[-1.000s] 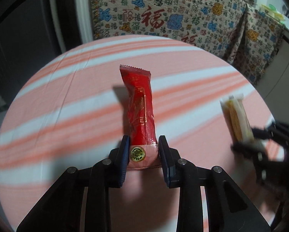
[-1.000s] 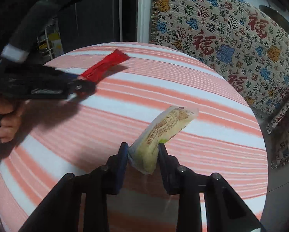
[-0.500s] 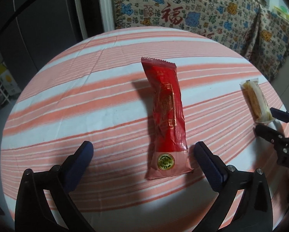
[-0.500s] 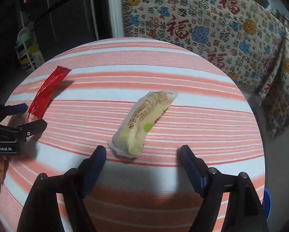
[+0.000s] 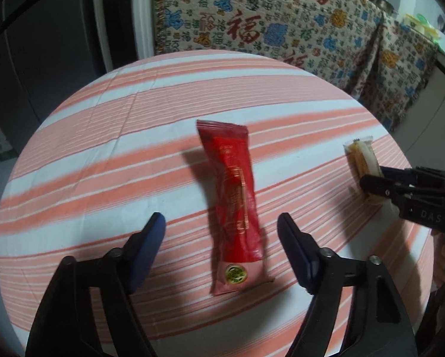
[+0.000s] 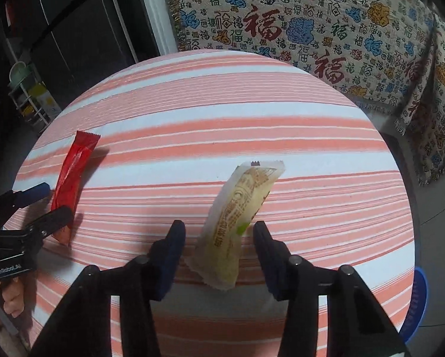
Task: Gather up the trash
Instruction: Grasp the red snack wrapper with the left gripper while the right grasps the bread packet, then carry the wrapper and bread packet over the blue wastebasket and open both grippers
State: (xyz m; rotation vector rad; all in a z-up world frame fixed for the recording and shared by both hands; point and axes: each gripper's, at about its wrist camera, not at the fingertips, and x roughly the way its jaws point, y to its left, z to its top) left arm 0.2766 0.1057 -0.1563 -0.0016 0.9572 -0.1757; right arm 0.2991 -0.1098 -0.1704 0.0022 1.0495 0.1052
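Now narrower tongs (image 5: 221, 232) than before.

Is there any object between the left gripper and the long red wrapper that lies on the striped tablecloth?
No. The long red foil wrapper lies flat on the striped tablecloth, its near end between the open fingers of the left gripper. Nothing visible stands between them.

The red wrapper (image 5: 235, 205) is glossy, crinkled foil-like plastic; the pale yellow wrapper (image 6: 237, 226) is smoother, semi-sheer plastic. Both lie on a matt woven striped tablecloth (image 5: 103, 154). The far patterned throw (image 5: 267, 23) is coarse cloth with fringe.
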